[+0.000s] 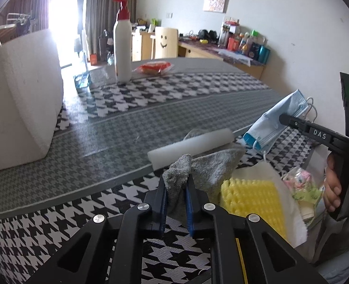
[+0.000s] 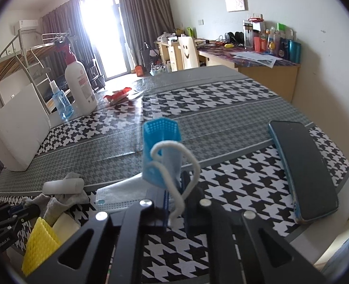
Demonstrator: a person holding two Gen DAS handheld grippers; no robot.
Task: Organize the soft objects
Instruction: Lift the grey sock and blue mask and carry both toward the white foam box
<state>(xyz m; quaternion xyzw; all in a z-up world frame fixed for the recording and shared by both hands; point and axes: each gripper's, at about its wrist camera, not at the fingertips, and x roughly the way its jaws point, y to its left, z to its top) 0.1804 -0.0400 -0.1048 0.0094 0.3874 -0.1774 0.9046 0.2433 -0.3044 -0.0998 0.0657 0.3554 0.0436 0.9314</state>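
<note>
Pinching a fuzzy grey cloth [image 1: 181, 182], the left tool [image 1: 176, 189] lifts its corner; the right tool [image 2: 174, 203] pinches a blue paper face mask [image 2: 161, 151]. The yellow bumpy foam sponge [image 1: 252, 196] waits on the tabletop [image 1: 127, 127], so sorting looks barely begun.

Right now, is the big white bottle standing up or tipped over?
Standing up. The white pump bottle sits upright on the table, red pump on top.

Houndstooth table [image 2: 221, 99], phone [image 2: 302, 165], lotion bottle [image 2: 81, 82]

Phone [image 2: 302, 170] screen dark; yellow foam [image 1: 252, 196] partly behind grey cloth [image 1: 212, 170]; bottle label unreadable.
</note>
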